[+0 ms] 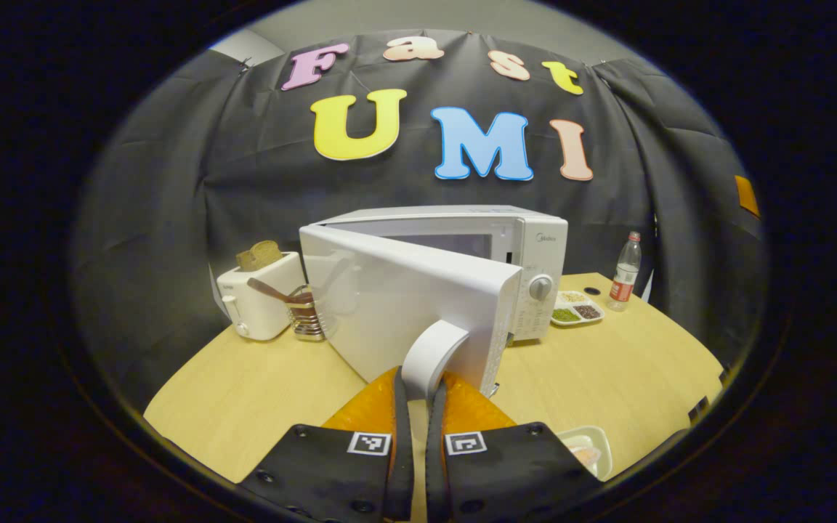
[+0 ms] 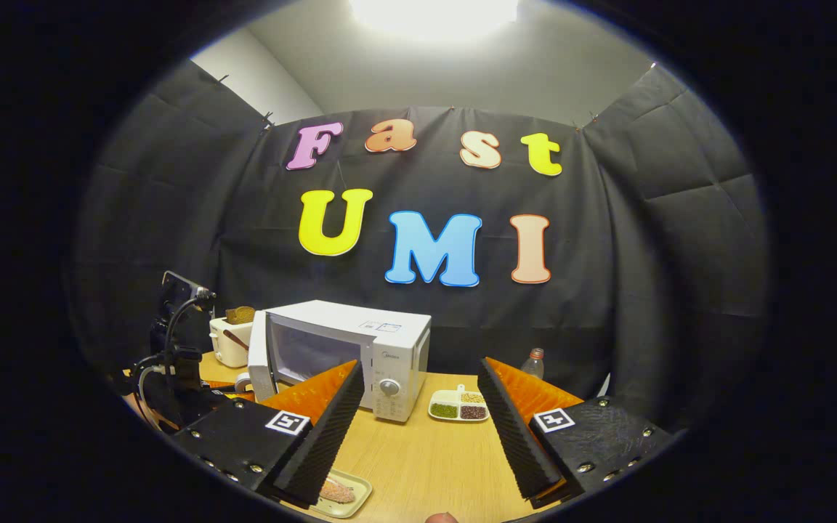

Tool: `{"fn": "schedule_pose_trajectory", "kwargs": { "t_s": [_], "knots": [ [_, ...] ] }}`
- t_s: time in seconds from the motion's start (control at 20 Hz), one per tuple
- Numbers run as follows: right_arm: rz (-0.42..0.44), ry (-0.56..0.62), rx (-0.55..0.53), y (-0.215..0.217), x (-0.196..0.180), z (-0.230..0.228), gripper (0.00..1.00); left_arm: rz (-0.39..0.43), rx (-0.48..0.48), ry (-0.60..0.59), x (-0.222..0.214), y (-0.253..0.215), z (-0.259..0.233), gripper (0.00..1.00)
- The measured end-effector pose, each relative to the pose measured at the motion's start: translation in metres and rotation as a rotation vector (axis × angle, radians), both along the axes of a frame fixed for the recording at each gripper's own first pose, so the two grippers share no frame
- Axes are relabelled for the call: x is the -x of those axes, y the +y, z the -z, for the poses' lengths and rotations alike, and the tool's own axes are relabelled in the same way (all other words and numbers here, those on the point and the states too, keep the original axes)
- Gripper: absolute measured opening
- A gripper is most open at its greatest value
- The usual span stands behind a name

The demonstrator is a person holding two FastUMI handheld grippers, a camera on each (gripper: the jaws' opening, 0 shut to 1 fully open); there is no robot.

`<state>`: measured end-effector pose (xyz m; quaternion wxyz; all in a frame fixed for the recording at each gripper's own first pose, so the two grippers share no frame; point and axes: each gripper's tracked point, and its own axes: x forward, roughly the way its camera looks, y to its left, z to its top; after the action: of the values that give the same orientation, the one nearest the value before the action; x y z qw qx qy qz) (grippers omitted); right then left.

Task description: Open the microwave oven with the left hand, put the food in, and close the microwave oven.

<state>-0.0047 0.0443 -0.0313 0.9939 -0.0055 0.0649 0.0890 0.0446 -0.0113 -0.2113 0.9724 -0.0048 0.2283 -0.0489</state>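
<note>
**Door half open, food waiting by the right gripper**

In the left gripper view the left gripper [image 1: 418,396] is clamped on the white curved handle [image 1: 433,356] of the microwave [image 1: 535,240] door [image 1: 404,305], both fingers pressed against the handle's lower end at bottom centre. The door stands partly swung out, hinged at its left edge, its face crossing the middle of the frame and still covering most of the cavity. The gripper points straight at the door, roughly level.

In the right gripper view the right gripper [image 2: 418,414] has its jaws spread wide and holds nothing. It is raised above the table [image 2: 433,465] and aimed toward the oven, upper left of its fingers. The food [image 2: 337,492] lies on a small tray [image 2: 357,488] at the bottom of the frame, just under and beside the left-hand finger, below the jaws rather than between them. Its long axis seems to run across the frame.

The right gripper is the nearer to the food. Likely the door must swing wider first; then the right gripper needs to dip down and left to straddle the food across its narrow width.
</note>
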Motion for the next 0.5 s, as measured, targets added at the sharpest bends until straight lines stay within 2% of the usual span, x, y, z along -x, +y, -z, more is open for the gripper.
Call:
{"fn": "schedule_pose_trajectory", "kwargs": {
  "t_s": [0.5],
  "knots": [
    [-0.111, 0.027, 0.025, 0.071, -0.007, 0.009, 0.96, -0.037, -0.013, 0.001, 0.033, 0.080, 0.003, 0.14]
  ]
}}
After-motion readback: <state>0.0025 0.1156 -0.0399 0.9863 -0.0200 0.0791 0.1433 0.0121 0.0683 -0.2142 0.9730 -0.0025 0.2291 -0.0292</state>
